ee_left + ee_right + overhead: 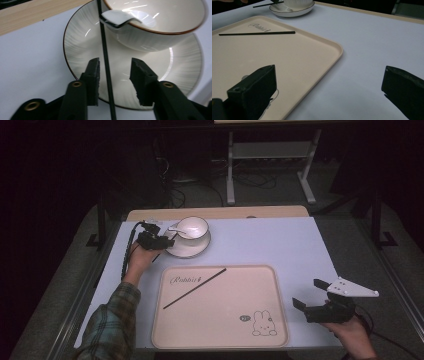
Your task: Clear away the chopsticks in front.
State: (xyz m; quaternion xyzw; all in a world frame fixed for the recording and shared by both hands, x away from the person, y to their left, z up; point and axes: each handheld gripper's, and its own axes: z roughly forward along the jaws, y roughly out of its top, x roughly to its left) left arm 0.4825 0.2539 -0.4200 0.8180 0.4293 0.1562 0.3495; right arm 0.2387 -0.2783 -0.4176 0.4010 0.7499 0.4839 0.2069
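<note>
Thin black chopstick [107, 67] crosses glossy ribbed saucer [82, 42].

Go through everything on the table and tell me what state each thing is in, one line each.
left gripper: jaws part open around a black chopstick, pads not pressing it.
right gripper: wide open, nothing between the jaws.
bowl: upright on the saucer, white spoon resting in it.
second chopstick: lying flat on the tray.

The counter [280, 245] lies open right of the tray [280, 340], while the bowl [192, 227] on its saucer [187, 251] crowds the far-left corner.
</note>
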